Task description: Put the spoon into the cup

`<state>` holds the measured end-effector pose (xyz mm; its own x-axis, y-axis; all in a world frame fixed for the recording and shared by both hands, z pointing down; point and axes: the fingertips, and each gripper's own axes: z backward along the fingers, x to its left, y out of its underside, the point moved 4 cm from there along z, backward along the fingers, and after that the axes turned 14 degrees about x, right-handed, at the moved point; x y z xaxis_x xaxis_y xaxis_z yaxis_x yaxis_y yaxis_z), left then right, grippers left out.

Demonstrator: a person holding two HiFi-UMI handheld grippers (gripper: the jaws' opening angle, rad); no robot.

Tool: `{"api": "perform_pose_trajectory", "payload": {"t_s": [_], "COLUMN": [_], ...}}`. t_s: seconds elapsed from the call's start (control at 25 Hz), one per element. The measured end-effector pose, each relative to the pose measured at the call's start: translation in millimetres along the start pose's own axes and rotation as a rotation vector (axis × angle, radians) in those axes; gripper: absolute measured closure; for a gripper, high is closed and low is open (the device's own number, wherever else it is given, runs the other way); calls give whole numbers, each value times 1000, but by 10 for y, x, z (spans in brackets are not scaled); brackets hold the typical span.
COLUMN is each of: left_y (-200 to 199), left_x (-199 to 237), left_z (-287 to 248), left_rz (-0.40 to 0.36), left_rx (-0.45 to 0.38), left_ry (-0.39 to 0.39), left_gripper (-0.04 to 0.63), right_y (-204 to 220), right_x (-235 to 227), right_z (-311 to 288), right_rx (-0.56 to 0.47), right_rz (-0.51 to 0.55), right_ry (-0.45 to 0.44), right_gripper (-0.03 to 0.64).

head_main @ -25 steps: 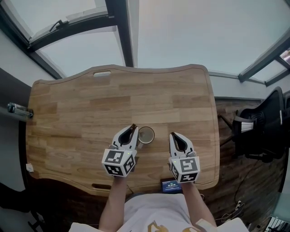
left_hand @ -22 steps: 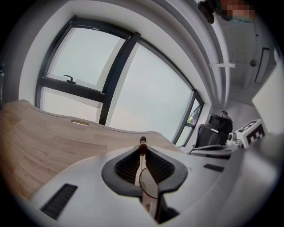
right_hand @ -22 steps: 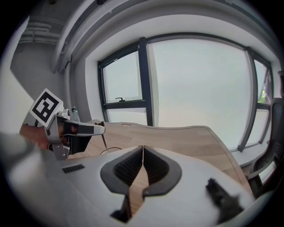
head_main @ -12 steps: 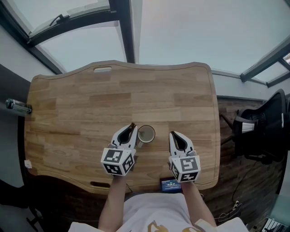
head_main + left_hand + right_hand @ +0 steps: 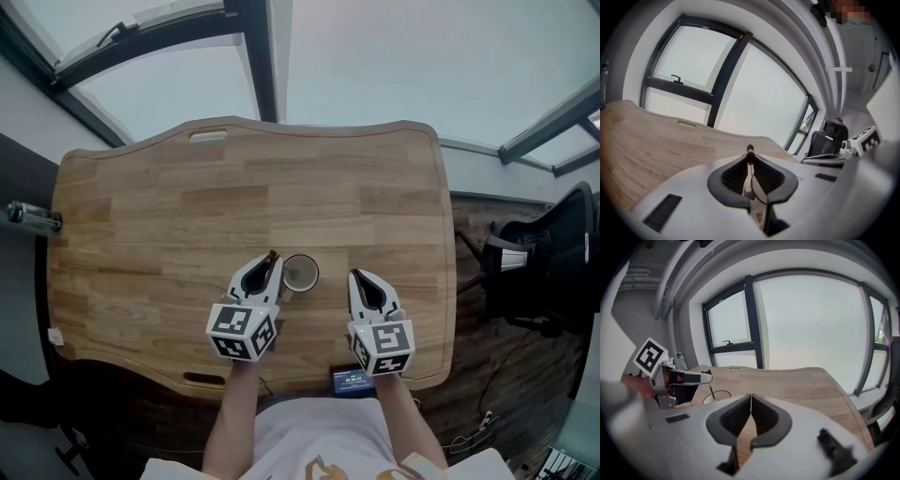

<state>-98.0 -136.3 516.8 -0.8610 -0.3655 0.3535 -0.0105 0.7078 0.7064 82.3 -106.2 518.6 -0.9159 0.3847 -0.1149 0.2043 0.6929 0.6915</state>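
1. spoon (image 5: 750, 150) is pinched in my left gripper (image 5: 750, 161): jaws closed on its thin handle, dark end poking out past the jaw tips.
2. head view: left gripper sits just left of the cup (image 5: 301, 273), spoon end close to the rim.
3. cup stands upright on the near part of the wooden table (image 5: 141, 234), between both grippers.
4. my right gripper (image 5: 751, 397) has jaws pressed together, nothing between them; it's right of the cup, not touching it.

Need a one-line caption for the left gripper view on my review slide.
Left gripper shut on the spoon, its dark tip poking past the jaws, wooden table and window beyond.
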Motion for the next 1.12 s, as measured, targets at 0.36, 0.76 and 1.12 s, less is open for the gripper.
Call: {"api": "perform_pose_trajectory", "payload": {"t_s": [0.36,0.76,1.12], "left_y": [40,79,99], "left_x": [0,-9,-7], "left_z": [-46,-93,-144], "left_rz": [5,8,11], "left_rx": [9,16,21], "left_ry": [4,6,11], "left_gripper": [549,549,548], "right_y": [-4,4,11], "right_x": [-19,-31,-63], "right_z": [-46,-81,-108], "right_rx": [2,6,16], "right_rz": [-3,-3,-3], "right_ry": [-5,-9,-4], "right_gripper": [584,584,584]}}
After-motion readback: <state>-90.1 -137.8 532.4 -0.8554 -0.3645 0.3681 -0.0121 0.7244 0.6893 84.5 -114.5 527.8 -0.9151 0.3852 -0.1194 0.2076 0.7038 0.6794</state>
